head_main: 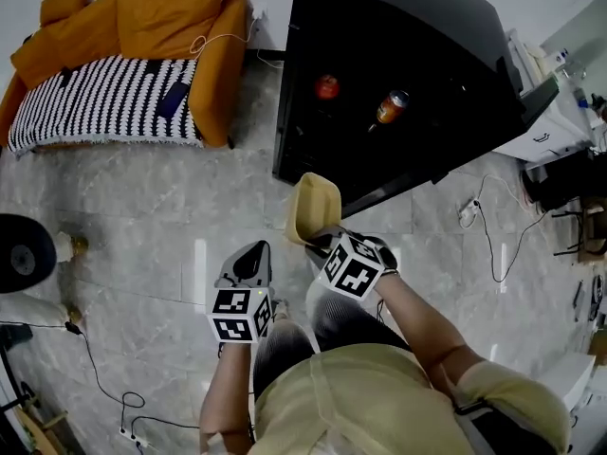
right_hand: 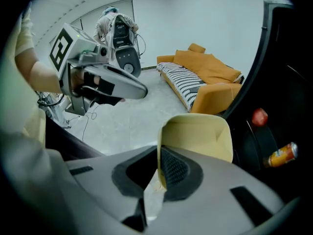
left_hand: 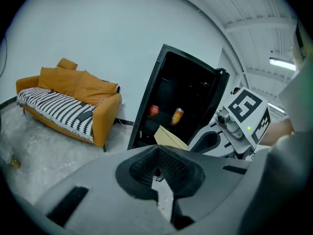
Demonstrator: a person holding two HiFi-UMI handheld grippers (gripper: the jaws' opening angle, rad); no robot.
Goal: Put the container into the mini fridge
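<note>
A pale yellow container (head_main: 313,207) is held off the floor (head_main: 142,216), just in front of the open front of the black mini fridge (head_main: 398,27) and not yet inside it. It is gripped by the right gripper (head_main: 318,240). In the right gripper view one side wall of the container (right_hand: 200,136) is seen pinched between the two jaws, with the container tilted so that its hollow faces the camera. The left gripper (head_main: 251,254) is held beside the right one, lower and nearer the person, apart from the container. In the left gripper view its jaws are seen pressed together with nothing between them.

Inside the fridge, a small round red thing (head_main: 327,86) and an orange can (head_main: 391,107) are seen on the same level, the can to the right of the red thing. Both are well apart from the container.

An orange sofa (head_main: 171,17) is set against the wall to the left of the fridge, and a black-and-white striped blanket (head_main: 104,98) is spread over its seat. Thin cables are seen along the floor at the left and right edges of the head view. From the left gripper view the container (left_hand: 168,137) is seen as a yellow edge between the fridge (left_hand: 190,92) and the right gripper (left_hand: 208,142).
</note>
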